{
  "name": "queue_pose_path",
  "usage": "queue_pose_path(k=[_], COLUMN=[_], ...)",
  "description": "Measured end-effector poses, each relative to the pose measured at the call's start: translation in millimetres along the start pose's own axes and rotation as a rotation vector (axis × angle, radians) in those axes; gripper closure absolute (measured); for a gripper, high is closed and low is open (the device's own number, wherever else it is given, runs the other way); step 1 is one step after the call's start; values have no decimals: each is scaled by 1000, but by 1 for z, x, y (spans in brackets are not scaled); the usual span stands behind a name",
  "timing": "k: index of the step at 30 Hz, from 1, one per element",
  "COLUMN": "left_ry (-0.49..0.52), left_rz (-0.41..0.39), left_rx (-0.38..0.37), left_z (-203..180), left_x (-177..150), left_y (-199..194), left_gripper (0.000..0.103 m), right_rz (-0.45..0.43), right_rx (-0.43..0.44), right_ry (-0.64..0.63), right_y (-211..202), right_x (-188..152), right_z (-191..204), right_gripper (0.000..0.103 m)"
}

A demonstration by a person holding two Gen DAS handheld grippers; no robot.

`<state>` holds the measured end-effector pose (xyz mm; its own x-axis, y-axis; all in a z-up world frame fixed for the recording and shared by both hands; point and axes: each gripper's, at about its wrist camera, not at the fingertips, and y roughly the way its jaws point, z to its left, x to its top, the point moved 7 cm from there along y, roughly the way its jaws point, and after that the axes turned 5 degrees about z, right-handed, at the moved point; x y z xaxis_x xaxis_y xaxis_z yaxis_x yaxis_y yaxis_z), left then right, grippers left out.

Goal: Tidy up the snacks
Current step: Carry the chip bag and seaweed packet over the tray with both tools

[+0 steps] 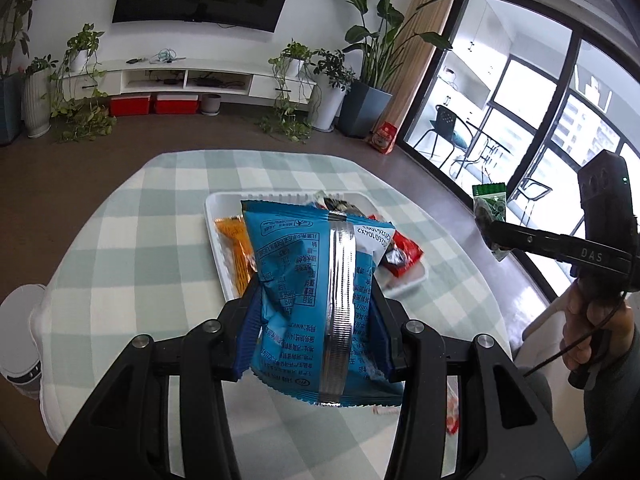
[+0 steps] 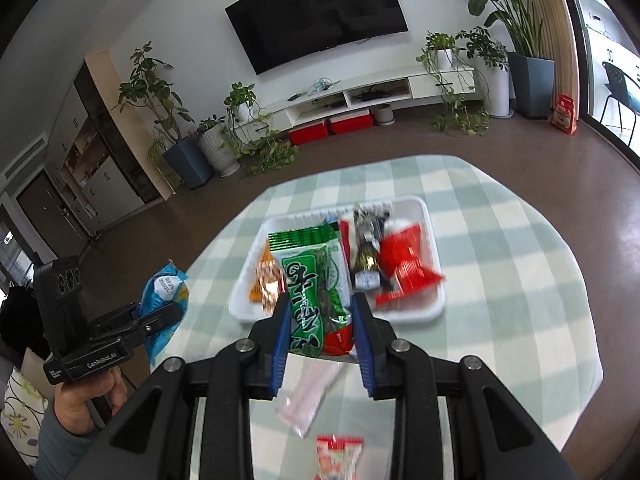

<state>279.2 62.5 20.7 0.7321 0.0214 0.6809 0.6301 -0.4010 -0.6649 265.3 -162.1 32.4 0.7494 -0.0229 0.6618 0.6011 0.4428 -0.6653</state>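
Mid-task: both grippers loaded, white plastic tray (image 1: pixel 216 216) partly filled.
Left view, centre: my left gripper (image 1: pixel 316 312) clamps the blue foil snack bag (image 1: pixel 312 280) above the tray. Right view, centre: right gripper (image 2: pixel 320 320) grips the green seaweed packet (image 2: pixel 312 288); pale pink sachet (image 2: pixel 312 396) and red-white packet (image 2: pixel 340 456), bottom, left on the checked tablecloth (image 2: pixel 500 280).

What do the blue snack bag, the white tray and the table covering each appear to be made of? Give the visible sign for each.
Blue snack bag: likely glossy plastic film with a foil lining, judging by the shiny silver crimped seam and creases.
White tray: probably foam or thin moulded plastic; matte white with a ribbed rim.
Table covering: seemingly soft woven cloth, matte green-and-white check draping over the edge.
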Motion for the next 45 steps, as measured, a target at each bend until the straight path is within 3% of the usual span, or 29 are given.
queue_pose_path(k=[5, 9, 21, 39, 41, 45], left_ry=[23, 13, 19, 45, 51, 40], left_rz=[32, 68, 146, 196, 192, 175], left_rx=[42, 61, 92, 125, 128, 131], left_z=[5, 15, 29, 36, 35, 35], left_x=[43, 59, 45, 32, 32, 34], left_y=[41, 80, 153, 178, 176, 169], left_gripper=[59, 59, 59, 54, 47, 44], right_rz=[40, 98, 219, 236, 234, 230], right_rx=[21, 14, -91, -141, -144, -140], right_ry=[-11, -6, -31, -38, -42, -38], right_y=[39, 79, 164, 191, 190, 188], right_x=[36, 51, 48, 41, 41, 43], right_z=[10, 9, -11, -22, -21, -22], right_gripper=[71, 71, 71, 66, 65, 62])
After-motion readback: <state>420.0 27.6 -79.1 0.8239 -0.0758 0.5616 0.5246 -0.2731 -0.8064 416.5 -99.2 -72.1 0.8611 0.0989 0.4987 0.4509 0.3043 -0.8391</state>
